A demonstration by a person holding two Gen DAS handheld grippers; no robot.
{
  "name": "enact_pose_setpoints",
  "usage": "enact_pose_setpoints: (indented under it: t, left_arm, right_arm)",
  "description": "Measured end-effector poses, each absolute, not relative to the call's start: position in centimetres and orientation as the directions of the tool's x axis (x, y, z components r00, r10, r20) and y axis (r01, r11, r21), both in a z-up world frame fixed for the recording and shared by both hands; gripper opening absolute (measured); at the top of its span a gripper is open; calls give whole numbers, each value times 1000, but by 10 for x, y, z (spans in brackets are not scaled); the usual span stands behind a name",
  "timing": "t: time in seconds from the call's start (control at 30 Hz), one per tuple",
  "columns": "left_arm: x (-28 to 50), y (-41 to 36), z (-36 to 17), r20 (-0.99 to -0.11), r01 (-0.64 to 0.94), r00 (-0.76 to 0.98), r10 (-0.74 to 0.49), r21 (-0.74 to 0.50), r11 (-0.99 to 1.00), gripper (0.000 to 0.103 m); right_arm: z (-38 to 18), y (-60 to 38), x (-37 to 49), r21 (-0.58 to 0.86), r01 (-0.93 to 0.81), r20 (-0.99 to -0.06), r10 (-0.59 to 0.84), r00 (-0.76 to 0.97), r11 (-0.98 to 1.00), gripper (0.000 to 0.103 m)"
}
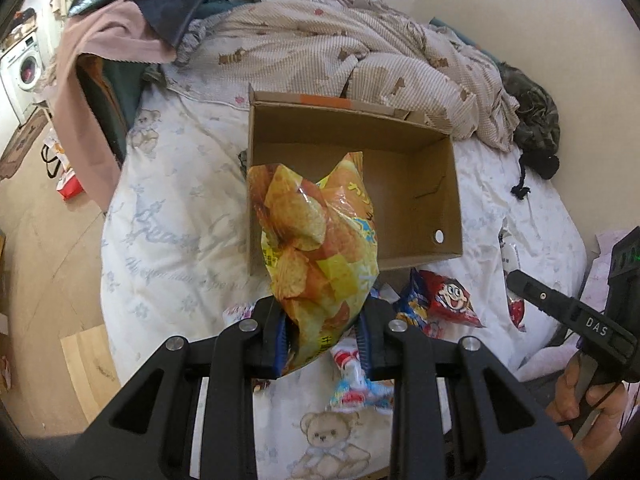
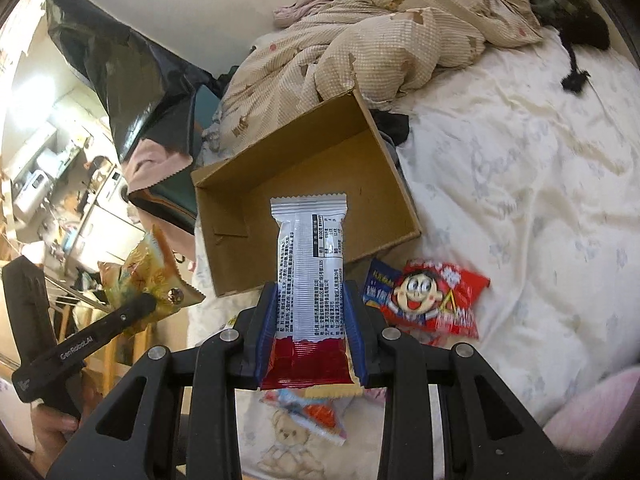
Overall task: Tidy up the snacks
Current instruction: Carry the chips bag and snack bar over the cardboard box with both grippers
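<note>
Above the bed, we hold 2 snacks over the empty cardboard box (image 1: 416,188): our left gripper (image 1: 323,338) clenched on a chip bag (image 1: 316,240), our right gripper (image 2: 310,344) clenched on a silver-and-red bar packet (image 2: 308,280). We judge this the carrying step; next, each must lower inside the box walls before letting go.

Left gripper (image 1: 323,336): matte black linkage arms with slotted cut-outs, round silver pivot screws, blue ribbed pads (image 1: 280,340); white "GenRobot.AI" lettering along one finger.
Right gripper (image 2: 310,336): same black frame, silver screws, blue pads (image 2: 267,336); white "DAS" lettering, black housing with green light.
Hands (image 1: 576,396) bare, no sleeves showing.
</note>
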State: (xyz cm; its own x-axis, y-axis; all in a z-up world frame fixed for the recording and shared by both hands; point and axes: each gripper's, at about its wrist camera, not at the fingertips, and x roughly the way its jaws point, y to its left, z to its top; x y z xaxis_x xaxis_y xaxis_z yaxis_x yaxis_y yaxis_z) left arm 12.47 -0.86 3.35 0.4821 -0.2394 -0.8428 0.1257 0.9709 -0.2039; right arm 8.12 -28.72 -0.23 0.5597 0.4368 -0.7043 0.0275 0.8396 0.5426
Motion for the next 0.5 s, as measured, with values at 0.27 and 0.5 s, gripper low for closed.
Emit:
enact_pose_setpoints:
  t: [0.27, 0.5]
  left_arm:
    - [175, -28, 13, -856, 173, 456, -243, -183, 968, 23]
    - [208, -47, -7, -862, 205, 444, -244, -167, 964, 24]
  right_arm:
    - [-21, -284, 135, 520, 30, -728, 425, 538, 853, 33]
    - [-35, -273, 178, 475, 9, -752, 401, 523, 880, 33]
